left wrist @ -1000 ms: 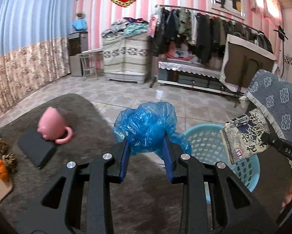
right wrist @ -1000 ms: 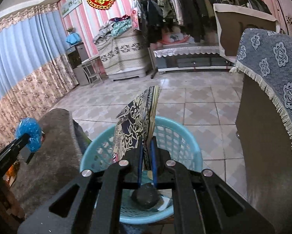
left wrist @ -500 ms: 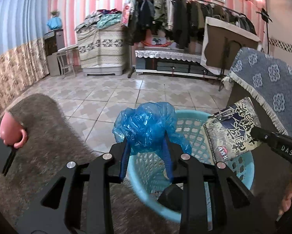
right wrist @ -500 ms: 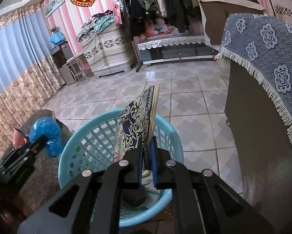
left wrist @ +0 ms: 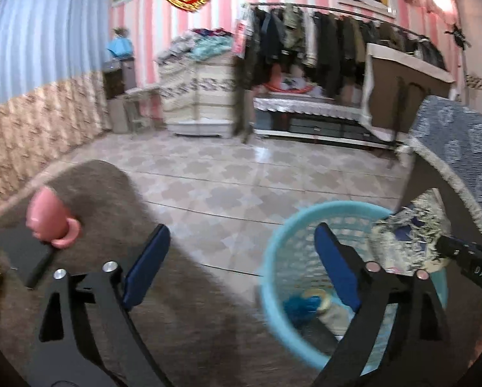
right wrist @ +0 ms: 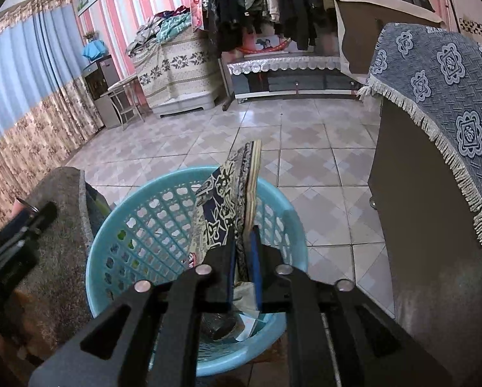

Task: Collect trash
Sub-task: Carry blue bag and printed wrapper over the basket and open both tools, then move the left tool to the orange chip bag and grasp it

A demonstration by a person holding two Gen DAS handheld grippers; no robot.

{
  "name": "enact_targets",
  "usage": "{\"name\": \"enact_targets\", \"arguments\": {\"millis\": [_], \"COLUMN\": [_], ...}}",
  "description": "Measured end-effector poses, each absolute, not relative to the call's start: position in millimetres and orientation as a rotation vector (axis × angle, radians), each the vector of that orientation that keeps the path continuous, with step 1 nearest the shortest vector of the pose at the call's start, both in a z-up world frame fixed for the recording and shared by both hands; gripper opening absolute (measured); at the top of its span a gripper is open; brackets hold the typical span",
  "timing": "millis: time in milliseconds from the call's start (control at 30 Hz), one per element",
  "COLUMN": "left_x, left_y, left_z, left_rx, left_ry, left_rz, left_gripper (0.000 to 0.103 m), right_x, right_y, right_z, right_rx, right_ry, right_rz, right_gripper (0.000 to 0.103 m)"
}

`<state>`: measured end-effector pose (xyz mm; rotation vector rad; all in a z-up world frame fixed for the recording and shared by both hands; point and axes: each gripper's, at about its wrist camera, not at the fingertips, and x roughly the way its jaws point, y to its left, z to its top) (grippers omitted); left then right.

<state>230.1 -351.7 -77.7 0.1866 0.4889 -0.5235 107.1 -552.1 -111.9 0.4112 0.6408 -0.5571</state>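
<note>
My left gripper (left wrist: 241, 267) is open and empty, over the edge of the grey rug by the light blue basket (left wrist: 274, 258). The crumpled blue plastic bag (left wrist: 300, 306) lies inside the basket with other scraps. My right gripper (right wrist: 243, 258) is shut on a patterned snack packet (right wrist: 228, 206) and holds it upright over the basket (right wrist: 137, 222). The packet also shows in the left wrist view (left wrist: 408, 238), at the basket's right rim. The left gripper shows at the left edge of the right wrist view (right wrist: 18, 235).
A pink cup (left wrist: 49, 219) lies on a dark flat object (left wrist: 21, 251) on the grey rug (left wrist: 176, 322). A cabinet with a blue patterned cloth (right wrist: 434, 103) stands right of the basket. Tiled floor (right wrist: 273, 135) stretches to a clothes rack (right wrist: 289, 0) at the back.
My left gripper opened and let go of the blue bag, which dropped into the basket. The left view swung back to the left. My right gripper kept the packet over the basket.
</note>
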Motion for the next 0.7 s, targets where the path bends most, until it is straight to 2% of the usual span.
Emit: {"name": "enact_targets", "arguments": {"millis": [100, 133, 167, 200, 233, 300, 367, 433, 700], "left_x": [232, 233, 235, 236, 237, 239, 240, 240, 238], "left_y": [-332, -323, -317, -310, -302, -284, -266, -250, -186], "left_z": [-70, -66, -62, -59, -55, -49, -45, -42, -38], "left_rx": [0.184, 0.176, 0.168, 0.157, 0.142, 0.112, 0.092, 0.078, 0.051], "left_ry": [0.474, 0.473, 0.471, 0.468, 0.468, 0.468, 0.469, 0.470, 0.475], "left_rz": [-0.474, -0.459, -0.447, -0.434, -0.422, -0.400, -0.372, -0.349, -0.239], "left_gripper": [0.093, 0.093, 0.093, 0.095, 0.096, 0.097, 0.097, 0.097, 0.097], "right_x": [115, 118, 121, 123, 125, 128, 129, 129, 138], "right_y": [-546, -543, -542, -538, -535, -532, -528, -522, -489], "right_z": [-117, -119, -119, -119, -118, -116, -112, -108, -92], "right_rx": [0.398, 0.402, 0.400, 0.389, 0.377, 0.364, 0.355, 0.340, 0.293], "right_ry": [0.650, 0.646, 0.645, 0.641, 0.639, 0.642, 0.631, 0.618, 0.580], "right_rz": [-0.558, -0.550, -0.547, -0.551, -0.555, -0.557, -0.571, -0.583, -0.534], "right_gripper": [0.016, 0.027, 0.046, 0.054, 0.062, 0.063, 0.081, 0.088, 0.093]}}
